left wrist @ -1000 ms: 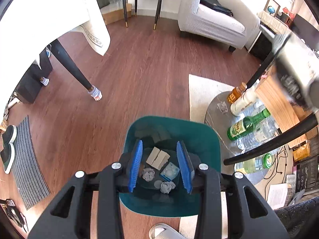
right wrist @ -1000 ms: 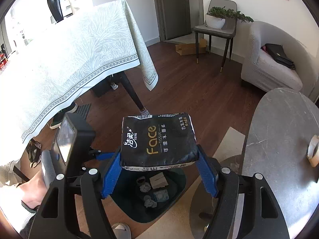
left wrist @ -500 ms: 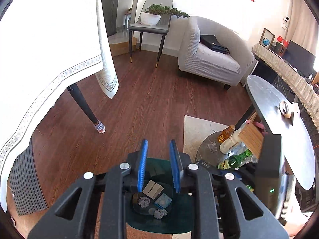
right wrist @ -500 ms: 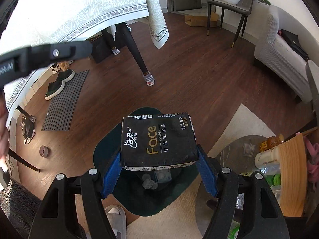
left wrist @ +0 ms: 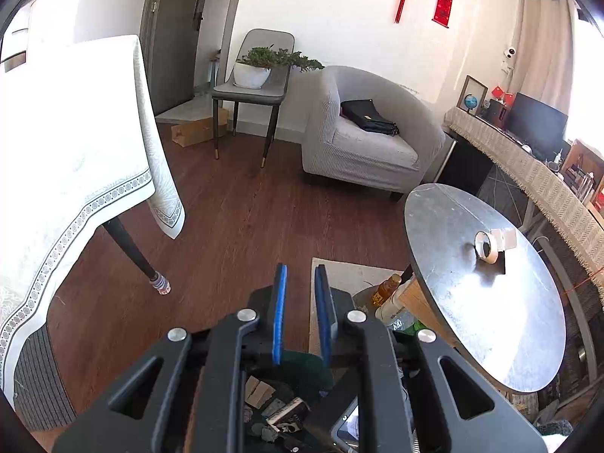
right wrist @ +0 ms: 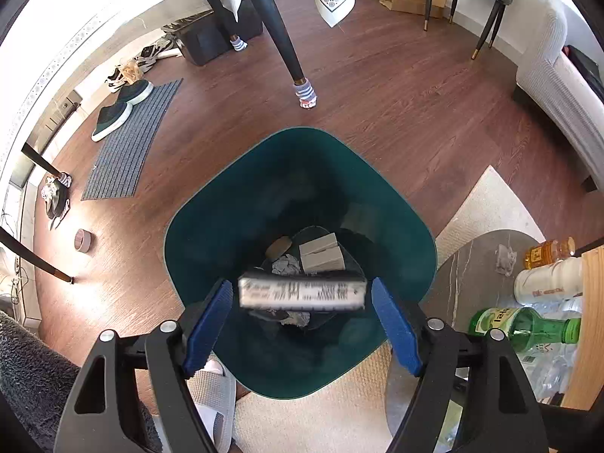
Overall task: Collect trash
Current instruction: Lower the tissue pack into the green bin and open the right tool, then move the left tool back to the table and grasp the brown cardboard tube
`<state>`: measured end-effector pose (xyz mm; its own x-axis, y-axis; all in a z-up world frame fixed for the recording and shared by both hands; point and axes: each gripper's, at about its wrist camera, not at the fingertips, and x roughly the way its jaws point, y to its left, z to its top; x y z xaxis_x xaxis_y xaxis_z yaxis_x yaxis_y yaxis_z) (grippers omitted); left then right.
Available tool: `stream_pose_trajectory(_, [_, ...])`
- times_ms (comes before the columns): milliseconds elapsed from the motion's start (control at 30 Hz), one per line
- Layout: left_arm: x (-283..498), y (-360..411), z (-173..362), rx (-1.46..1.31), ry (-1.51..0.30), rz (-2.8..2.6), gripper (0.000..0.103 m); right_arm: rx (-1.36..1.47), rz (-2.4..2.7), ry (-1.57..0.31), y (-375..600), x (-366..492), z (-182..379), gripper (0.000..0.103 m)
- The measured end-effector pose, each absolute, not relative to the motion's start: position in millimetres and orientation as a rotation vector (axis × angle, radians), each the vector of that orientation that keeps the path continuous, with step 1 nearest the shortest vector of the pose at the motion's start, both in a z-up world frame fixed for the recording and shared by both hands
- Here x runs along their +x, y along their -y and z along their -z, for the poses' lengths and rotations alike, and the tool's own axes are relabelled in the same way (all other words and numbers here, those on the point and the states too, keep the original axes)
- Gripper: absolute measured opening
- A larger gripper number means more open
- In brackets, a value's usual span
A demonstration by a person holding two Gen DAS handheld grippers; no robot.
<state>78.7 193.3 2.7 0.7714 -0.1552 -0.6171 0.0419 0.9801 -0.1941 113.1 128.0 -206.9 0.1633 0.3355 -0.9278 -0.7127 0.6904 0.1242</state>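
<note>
The step in hand is the drop. The right claw [right wrist: 302, 317] is hanging over the mouth of the dark green bin [right wrist: 377, 204], pointing steeply down, and its blue jaws have just been opening; they are standing wide, with a visible gap on either side of the tissue pack [right wrist: 302, 294]. The pack is sitting between the jaws but free of both pads, blurred and turned edge-on, so it is judged to be falling into the bin rather than held. Below it, on the bin floor, crumpled paper [right wrist: 285, 264] and a small grey box [right wrist: 321, 255] are already lying at about twelve o'clock from the pack. The left claw [left wrist: 301, 315] is holding nothing; its jaws have just been closing and are standing nearly together with only a narrow slit between them, aimed out across the wooden floor [left wrist: 241, 226] toward the armchair. In its view the round grey bench [left wrist: 509, 321] is lying at three o'clock, carrying a roll of tape [left wrist: 487, 246], which may be the next piece to collect, though that is a guess. The next move calls for lifting the right claw clear of the bin rim, and for turning one claw toward the bench and opening it before it reaches the next item.
</note>
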Motion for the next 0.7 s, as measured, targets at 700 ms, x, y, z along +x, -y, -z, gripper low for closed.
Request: stream_pose_trajectory(700, [107.0,-102.4,-44.4,-0.162,-0.609,0.223,0.018,-0.163,-0.782,-0.851,6.3,99.1,44.6,0.082])
